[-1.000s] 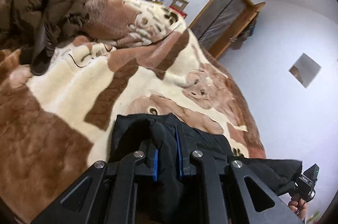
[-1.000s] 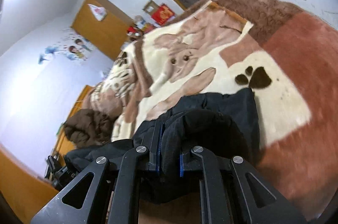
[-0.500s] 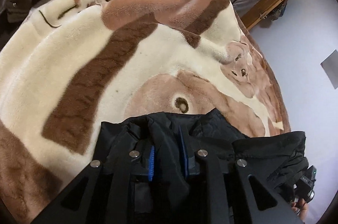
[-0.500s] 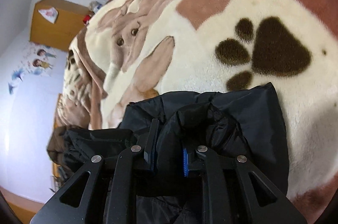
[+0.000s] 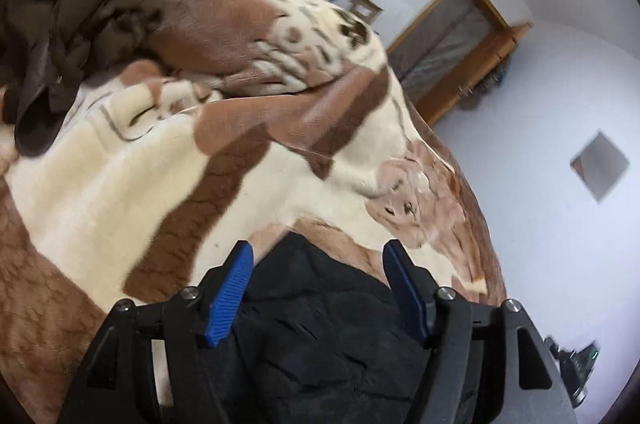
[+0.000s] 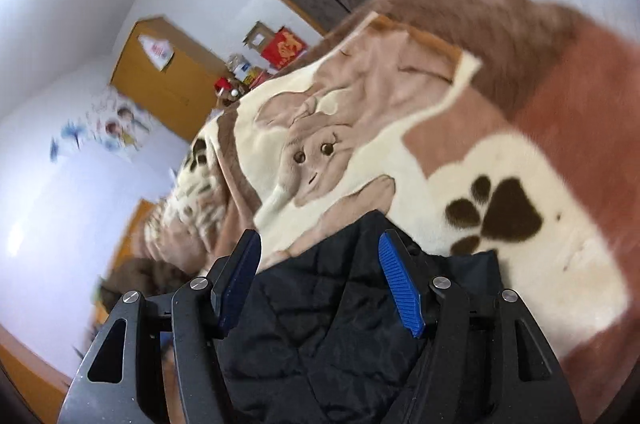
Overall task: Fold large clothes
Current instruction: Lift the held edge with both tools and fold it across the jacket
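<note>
A: What is the left hand-held gripper (image 5: 318,256) doing?

B: Its jaws stand wide and have just been opening. The black quilted padded jacket (image 5: 320,324) lies between the blue ribbed pads (image 5: 228,300), but neither pad presses on it; bare gaps show on both sides.

A: And the right hand-held gripper (image 6: 318,244)?

B: The same. Its jaws have just been opening too and now stand wide, with the jacket (image 6: 320,312) lying loose between them, the blue pads (image 6: 400,288) clear of the cloth.

A: Where is the jacket, then?

B: On the bed, on top of the plush cream-and-brown blanket printed with a cartoon dog (image 5: 168,184). In the left wrist view it fills the 6 o'clock part of the frame, its far edge a rounded fold reaching toward the dog's face at about 3 o'clock. In the right wrist view it also sits at 6 o'clock, with the dark brown paw print (image 6: 496,212) on the blanket (image 6: 400,160) just beyond it at 3 o'clock.

A: Anything else on the bed?

B: A dark brown puffy coat (image 5: 72,8) is heaped at 10 o'clock in the left view, well apart from the black jacket. Beside it the blanket is bunched into a mound.

A: And the room?

B: White walls, an orange-brown wooden wardrobe (image 6: 168,72) at 10 o'clock in the right view, and a wood-framed door (image 5: 452,36) at 2 o'clock in the left view. Both views are somewhat blurred.
</note>
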Demonstrator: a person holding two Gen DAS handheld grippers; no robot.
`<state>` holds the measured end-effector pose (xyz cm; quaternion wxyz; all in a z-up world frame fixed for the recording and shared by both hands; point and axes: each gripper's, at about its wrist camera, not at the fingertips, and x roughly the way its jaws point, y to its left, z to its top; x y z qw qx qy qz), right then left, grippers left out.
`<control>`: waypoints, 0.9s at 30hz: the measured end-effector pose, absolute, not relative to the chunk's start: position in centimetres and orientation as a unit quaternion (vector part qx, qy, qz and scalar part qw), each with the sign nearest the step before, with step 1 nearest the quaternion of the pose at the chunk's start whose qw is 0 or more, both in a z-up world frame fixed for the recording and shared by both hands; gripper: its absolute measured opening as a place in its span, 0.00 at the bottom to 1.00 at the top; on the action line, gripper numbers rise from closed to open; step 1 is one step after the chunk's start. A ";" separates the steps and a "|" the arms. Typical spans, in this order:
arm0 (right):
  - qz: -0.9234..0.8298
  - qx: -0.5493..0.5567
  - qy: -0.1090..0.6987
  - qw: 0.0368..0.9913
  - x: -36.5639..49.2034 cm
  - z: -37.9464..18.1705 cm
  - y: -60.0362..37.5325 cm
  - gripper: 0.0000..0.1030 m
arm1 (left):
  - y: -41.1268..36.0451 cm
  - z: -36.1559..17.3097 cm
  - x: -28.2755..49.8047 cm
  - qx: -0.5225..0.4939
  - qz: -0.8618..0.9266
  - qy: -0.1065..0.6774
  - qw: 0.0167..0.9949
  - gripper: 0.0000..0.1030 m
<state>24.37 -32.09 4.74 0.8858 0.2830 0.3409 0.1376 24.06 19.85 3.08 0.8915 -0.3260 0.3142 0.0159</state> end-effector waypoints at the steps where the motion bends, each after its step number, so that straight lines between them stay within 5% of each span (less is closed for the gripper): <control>1: 0.142 0.235 0.349 0.896 24.1 4.5 -29.9 0.60 | 18.7 3.2 24.1 -0.309 0.005 0.320 0.895 0.68; 10: 0.108 -0.002 0.413 0.904 27.4 -4.1 -21.1 0.60 | 4.3 -2.1 28.7 -0.095 -0.079 0.401 0.908 0.68; 19: 0.072 0.024 0.426 0.902 29.7 -8.6 -22.5 0.60 | 5.3 -7.7 31.5 -0.092 -0.007 0.399 0.912 0.68; 27: 0.040 0.033 0.402 0.914 28.8 -4.1 -25.0 0.60 | 8.2 -3.9 31.2 -0.078 0.009 0.400 0.913 0.67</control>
